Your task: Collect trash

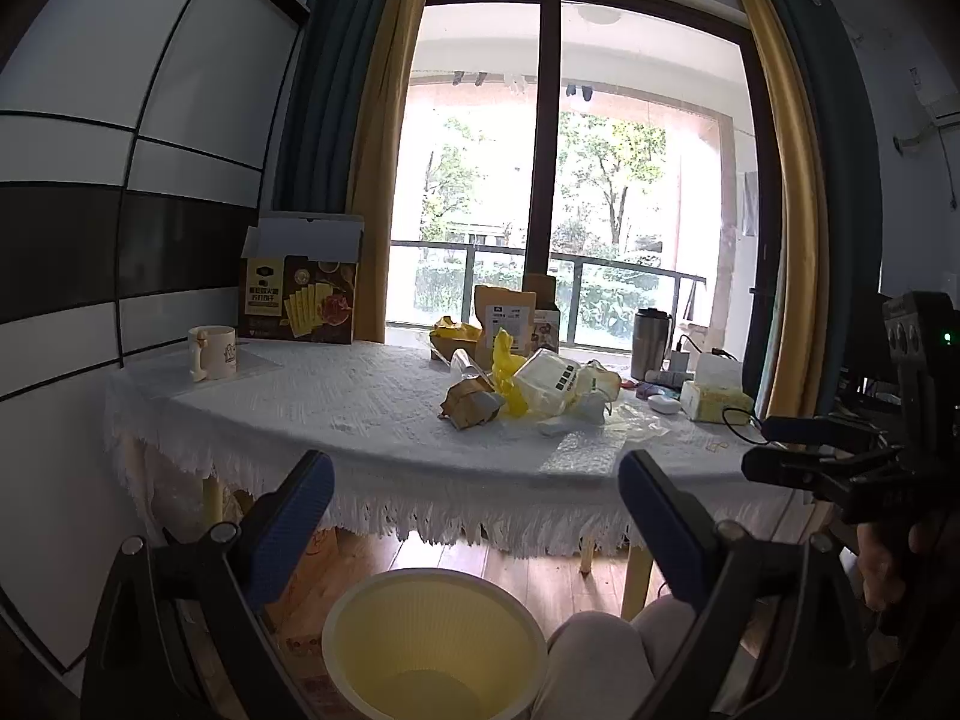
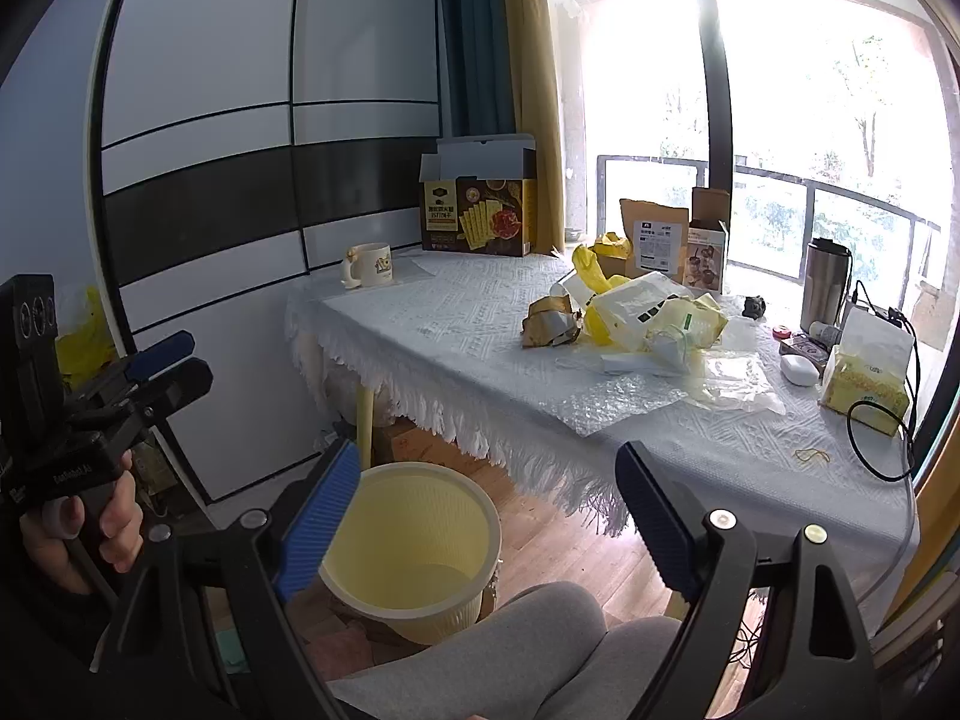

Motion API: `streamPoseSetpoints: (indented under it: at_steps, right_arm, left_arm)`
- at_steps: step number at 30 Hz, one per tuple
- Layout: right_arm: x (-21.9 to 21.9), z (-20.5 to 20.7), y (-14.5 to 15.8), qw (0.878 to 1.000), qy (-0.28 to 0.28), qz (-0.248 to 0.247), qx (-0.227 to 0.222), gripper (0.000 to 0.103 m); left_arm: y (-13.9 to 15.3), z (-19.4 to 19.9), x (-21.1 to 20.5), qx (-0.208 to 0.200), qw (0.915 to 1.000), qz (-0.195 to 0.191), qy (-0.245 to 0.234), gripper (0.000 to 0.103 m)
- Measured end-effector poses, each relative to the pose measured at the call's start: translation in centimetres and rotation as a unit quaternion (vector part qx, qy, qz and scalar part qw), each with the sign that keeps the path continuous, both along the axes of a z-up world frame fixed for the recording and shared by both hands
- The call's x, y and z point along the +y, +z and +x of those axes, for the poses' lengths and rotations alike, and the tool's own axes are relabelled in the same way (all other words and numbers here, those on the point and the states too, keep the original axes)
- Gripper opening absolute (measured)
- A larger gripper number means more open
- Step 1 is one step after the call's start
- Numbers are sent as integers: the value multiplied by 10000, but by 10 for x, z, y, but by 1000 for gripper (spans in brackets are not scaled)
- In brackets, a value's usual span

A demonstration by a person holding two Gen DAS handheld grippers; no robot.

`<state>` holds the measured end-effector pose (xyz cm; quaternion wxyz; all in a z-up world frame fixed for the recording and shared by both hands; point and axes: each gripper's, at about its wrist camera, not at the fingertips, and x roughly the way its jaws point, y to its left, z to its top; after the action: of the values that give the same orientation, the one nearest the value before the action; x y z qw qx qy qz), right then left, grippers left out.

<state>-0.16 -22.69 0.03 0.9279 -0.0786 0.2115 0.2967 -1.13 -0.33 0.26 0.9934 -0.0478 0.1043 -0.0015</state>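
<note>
A heap of trash lies on the white-clothed table: crumpled brown paper, a yellow plastic bag, pale printed bags and bubble wrap. A pale yellow bin stands on the floor below the table's near edge. My left gripper is open and holds nothing, short of the table and above the bin. The right gripper is open too, with nothing between its fingers.
On the table stand a mug, an open cracker box, a kraft pouch, a steel flask, a tissue pack and cables. A person's knee is beside the bin.
</note>
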Motion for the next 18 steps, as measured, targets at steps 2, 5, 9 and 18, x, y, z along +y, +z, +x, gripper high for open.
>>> streamPoseSetpoints:
  at_steps: [2, 5, 9, 18]
  right_arm:
    - [-1, 6, 2, 10000, 3, 9, 12, 86]
    - [-3, 8, 0, 10000, 13, 1, 3, 86]
    - [-3, 9, 0, 10000, 0, -17, 24, 86]
    - [1, 12, 1, 10000, -4, -6, 28, 86]
  left_arm:
    - [0, 0, 0, 13, 10000, -3, -24, 96]
    - [0, 1, 0, 27, 10000, -28, -30, 96]
    - [0, 1, 0, 59, 10000, -4, -14, 96]
    - [5, -1, 0, -4, 10000, 7, 11, 96]
